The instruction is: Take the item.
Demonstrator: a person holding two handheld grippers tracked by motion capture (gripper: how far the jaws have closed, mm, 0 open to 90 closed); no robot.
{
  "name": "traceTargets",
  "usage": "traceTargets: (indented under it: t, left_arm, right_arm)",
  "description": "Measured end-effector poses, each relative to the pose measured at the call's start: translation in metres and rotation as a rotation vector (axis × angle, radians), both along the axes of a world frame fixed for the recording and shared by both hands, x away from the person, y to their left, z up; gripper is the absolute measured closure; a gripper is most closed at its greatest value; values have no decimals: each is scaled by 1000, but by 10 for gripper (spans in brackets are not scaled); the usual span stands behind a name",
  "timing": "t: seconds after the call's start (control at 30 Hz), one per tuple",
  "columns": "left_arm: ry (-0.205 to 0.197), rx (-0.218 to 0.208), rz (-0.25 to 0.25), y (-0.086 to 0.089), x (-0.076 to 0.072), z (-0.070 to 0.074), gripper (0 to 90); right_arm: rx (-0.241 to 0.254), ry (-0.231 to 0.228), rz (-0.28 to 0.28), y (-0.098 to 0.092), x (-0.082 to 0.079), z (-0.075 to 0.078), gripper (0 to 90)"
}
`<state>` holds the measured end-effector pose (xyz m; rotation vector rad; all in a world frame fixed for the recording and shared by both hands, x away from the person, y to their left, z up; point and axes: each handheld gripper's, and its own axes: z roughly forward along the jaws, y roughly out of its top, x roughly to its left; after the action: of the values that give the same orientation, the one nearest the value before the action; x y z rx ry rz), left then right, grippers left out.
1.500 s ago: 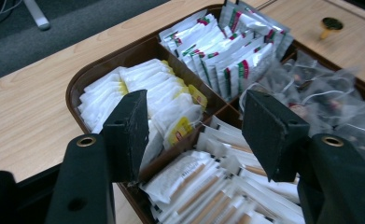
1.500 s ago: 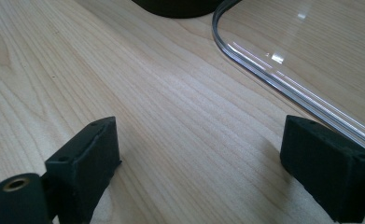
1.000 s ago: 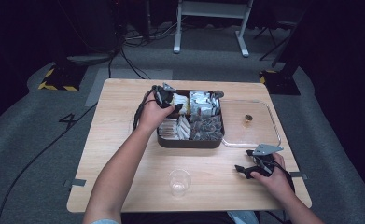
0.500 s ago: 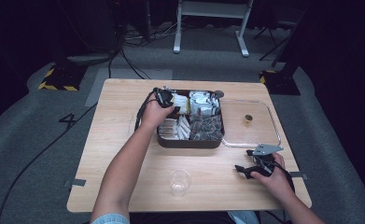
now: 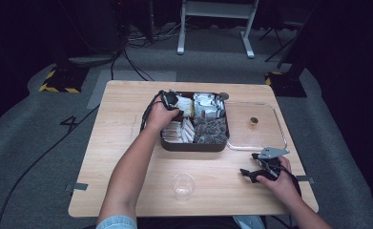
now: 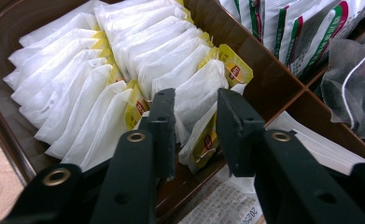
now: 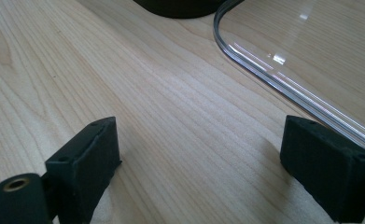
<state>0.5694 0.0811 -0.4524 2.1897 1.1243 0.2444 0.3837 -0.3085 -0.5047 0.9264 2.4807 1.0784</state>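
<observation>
High view: pale wood-grain table [image 5: 127, 157], rectangular with rounded corners, sits mid-frame on grey carpet. Dark brown compartmented box [image 5: 193, 144] at centre, glossy plastic look, packed with sachets. Right of it, touching its edge, a clear flat lid [image 5: 265, 143] with rounded corners and a small brass-coloured knob [image 5: 253, 121]. Clear plastic cup [image 5: 183, 186] stands lower centre, well apart from the box. Left gripper [image 5: 170, 101] is down in the box's upper-left compartment; right gripper [image 5: 258, 172] rests on the table at lower right, just below the lid. Left gripper view: matte black jaws with brass rivets rise from the bottom, tips among a fanned row of tea bag sachets [image 6: 101, 70] — white, smooth paper, flat rectangles with yellow ends and a small red logo, standing on edge and overlapping like shingles across the upper left. Jaws have just been closing, with one tea bag sachet [image 6: 196, 100] between them at frame centre; a gap shows beside the pads, so not yet pinched, jaws part spread. Silver foil packets [image 6: 287, 32] with green and red stripes upper right, translucent pyramid bags [image 6: 353, 88] far right. Right gripper view: black blocky jaws spread wide at the bottom corners, nothing between them but bare wood grain; the lid's curved clear rim [image 7: 264, 74] crosses upper right.
</observation>
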Motion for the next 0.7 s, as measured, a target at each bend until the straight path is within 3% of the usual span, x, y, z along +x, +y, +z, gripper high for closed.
traceTargets:
  t: [0.33, 0.7]
  left_arm:
    - [28, 8, -55, -2, 1, 2, 890]
    - [-43, -2, -105, -7, -5, 19, 900]
  right_arm:
    - [0, 0, 0, 0, 0, 0, 119]
    - [0, 0, 0, 0, 0, 0, 119]
